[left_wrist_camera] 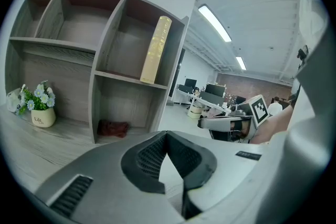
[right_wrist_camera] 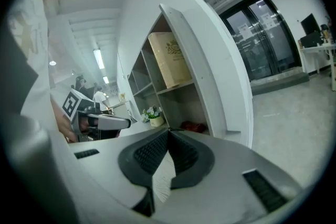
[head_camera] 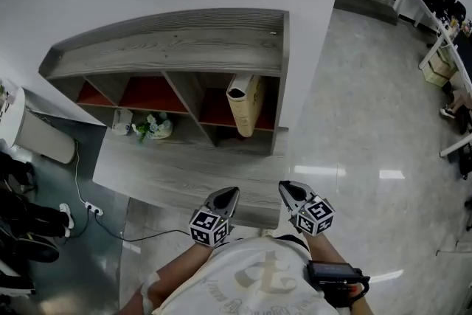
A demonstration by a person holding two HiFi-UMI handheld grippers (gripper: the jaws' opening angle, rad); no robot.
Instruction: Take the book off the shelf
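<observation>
Both grippers sit low in the head view, close to the person's body. Left gripper and right gripper hang over the near edge of the desk. Fingers on each gripper are clenched together, with nothing between them. Book stands tilted in the upper right compartment of the shelf, well apart from both grippers. Step in hand, as judged: approach, with no grasp begun. Next move calls for spreading one gripper's fingers, reaching into that compartment and closing on the book's exposed edge.
</observation>
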